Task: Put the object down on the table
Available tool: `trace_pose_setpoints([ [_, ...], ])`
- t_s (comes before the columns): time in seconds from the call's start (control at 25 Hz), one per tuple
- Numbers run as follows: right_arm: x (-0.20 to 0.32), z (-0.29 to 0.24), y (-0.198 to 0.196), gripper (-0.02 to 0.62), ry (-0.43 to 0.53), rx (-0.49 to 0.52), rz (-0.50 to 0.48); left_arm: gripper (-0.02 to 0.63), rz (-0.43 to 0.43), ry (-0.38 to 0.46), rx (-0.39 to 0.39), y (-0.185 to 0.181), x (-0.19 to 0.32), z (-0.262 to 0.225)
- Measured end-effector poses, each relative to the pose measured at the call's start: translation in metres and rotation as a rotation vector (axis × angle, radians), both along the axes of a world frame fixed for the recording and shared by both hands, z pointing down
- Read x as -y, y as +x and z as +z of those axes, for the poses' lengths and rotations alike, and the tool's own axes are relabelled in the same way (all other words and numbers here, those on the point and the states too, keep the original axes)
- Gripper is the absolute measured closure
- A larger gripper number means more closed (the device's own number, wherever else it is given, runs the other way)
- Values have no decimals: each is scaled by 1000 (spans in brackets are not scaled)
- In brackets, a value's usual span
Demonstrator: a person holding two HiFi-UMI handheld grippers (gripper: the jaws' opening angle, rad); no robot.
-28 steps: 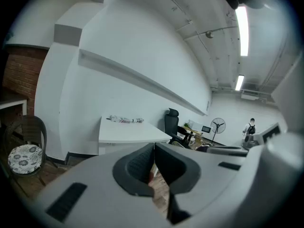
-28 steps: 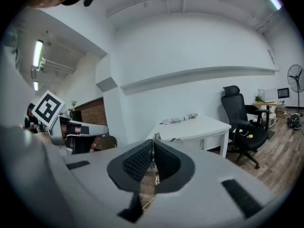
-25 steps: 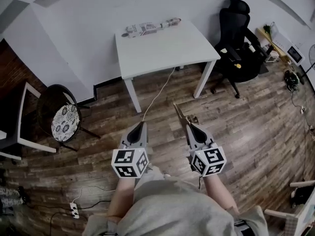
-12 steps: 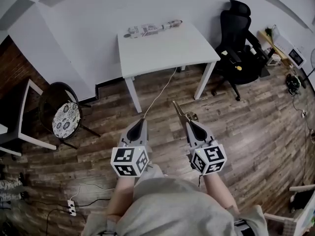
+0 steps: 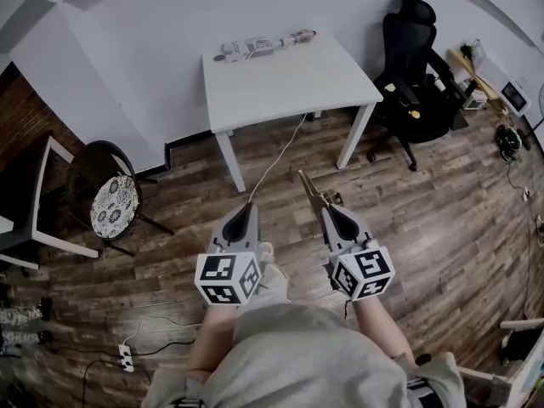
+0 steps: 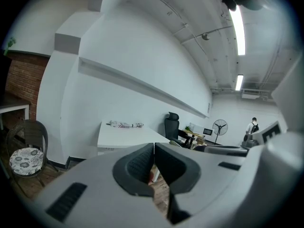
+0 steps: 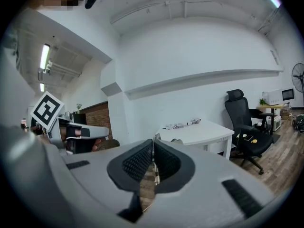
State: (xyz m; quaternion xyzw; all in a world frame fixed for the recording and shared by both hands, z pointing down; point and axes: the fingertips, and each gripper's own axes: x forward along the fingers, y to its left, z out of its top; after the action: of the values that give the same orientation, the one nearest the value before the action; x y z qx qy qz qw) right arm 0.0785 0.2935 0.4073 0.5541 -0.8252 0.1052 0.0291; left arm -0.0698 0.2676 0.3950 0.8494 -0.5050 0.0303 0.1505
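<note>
Right gripper view showed the right claw (image 7: 153, 144) closed tight on a thin, long, shiny flat stick (image 7: 153, 167). The stick sat pinched between the two dark ribbed pads (image 7: 137, 163), and its tip poked out just past the ends of the jaws.

Seen from the head view, that stick (image 5: 310, 192) reached out in front of the right claw (image 5: 326, 212) and slanted up toward the white square table (image 5: 289, 83). It hung in the air over the brown wooden floor (image 5: 442, 219), well apart from the table, so it was not put down yet.

The left claw (image 6: 154, 146) was closed too, with its jaws pressed together and nothing between them. It was held beside the right one, a little to the left (image 5: 246, 209).

On the far edge of the table lay a long bundle with black and white print (image 5: 259, 47). A thin white cord (image 5: 276, 160) ran from under the table down to the floor. A black office chair on wheels (image 5: 412, 66) stood just beside the table on the right. A round dark chair with a flowered cushion (image 5: 112, 211) stood far off to the left.
</note>
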Motion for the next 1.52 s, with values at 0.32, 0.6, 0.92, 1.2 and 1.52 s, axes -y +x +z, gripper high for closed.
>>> trace_pose_setpoints([
  [0.32, 36, 3, -4, 584, -3, -4, 5, 597, -5, -25, -15, 0, 40, 10],
  [0.6, 94, 2, -11, 584, -5, 3, 26, 597, 12, -31, -11, -4, 101, 12],
  [0.92, 170, -6, -16, 584, -13, 1, 60, 597, 24, -33, -7, -17, 178, 6],
  [1.2, 234, -7, -19, 584, -10, 2, 87, 597, 43, -38, -7, -22, 243, 9],
  [1.52, 297, -5, -25, 584, -10, 2, 106, 597, 71, -46, -5, -26, 305, 13],
])
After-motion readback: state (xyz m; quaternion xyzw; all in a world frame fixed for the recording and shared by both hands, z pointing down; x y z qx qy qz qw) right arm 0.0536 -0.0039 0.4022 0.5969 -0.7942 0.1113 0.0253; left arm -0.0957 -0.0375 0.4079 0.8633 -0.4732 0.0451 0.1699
